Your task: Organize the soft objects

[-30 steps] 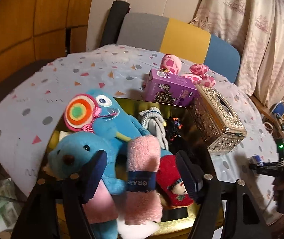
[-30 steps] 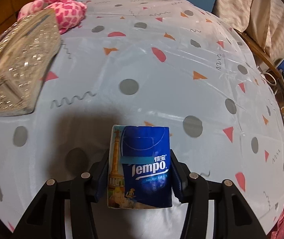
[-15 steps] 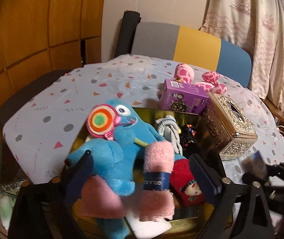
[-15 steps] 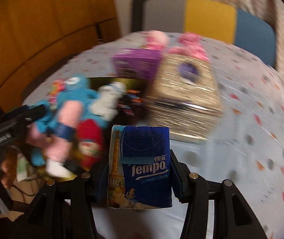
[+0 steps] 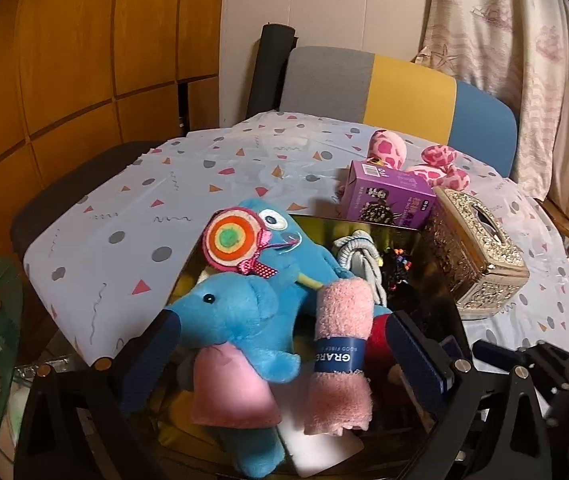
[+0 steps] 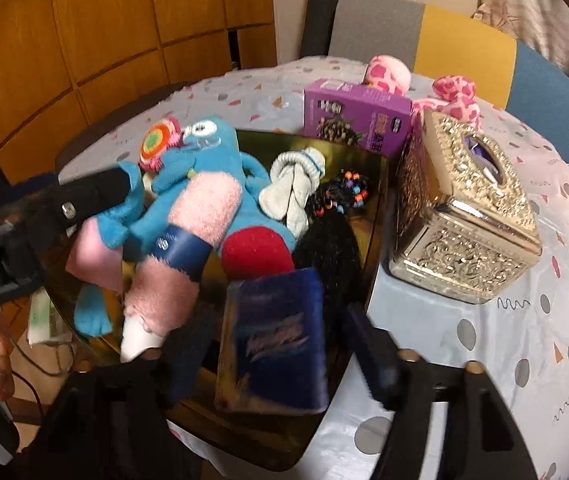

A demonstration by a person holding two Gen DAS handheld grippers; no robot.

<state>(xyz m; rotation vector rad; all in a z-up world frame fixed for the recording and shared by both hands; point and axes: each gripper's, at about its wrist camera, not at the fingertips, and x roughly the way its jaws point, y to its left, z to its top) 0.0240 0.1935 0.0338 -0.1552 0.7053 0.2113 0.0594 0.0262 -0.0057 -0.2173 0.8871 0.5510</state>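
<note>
While the round table (image 5: 132,216) under its dotted, triangle-printed cloth carries everything, a gold tray (image 6: 376,200) sits at its near edge and holds the soft things. Beside the tray's right edge, on the cloth, stands an embossed metal tissue box (image 6: 464,216), and at the tray's far edge a purple carton (image 5: 388,200) stands upright, with a pink spotted plush (image 5: 436,168) lying behind it toward the table's far edge. Largest in the tray is a blue plush creature (image 5: 280,256) with a striped lollipop at its face, lying along the tray's left half; a smaller blue plush animal (image 5: 240,320) lies against its front. A rolled pink towel (image 5: 342,344) with a dark blue band rests across the blue toys, one end toward the tray's near edge. To its right sit a red sock (image 6: 256,252), a bundle of grey-white socks (image 6: 294,188) and a black item with coloured beads (image 6: 344,192). The blue Tempo tissue pack (image 6: 276,340), blurred, stands between the spread fingers of the right gripper (image 6: 272,360) over the tray's near right corner; whether either pad touches it I cannot tell. The left gripper (image 5: 284,360) hangs spread wide over the tray's near edge, straddling the small blue plush and the towel without pinching either.
</note>
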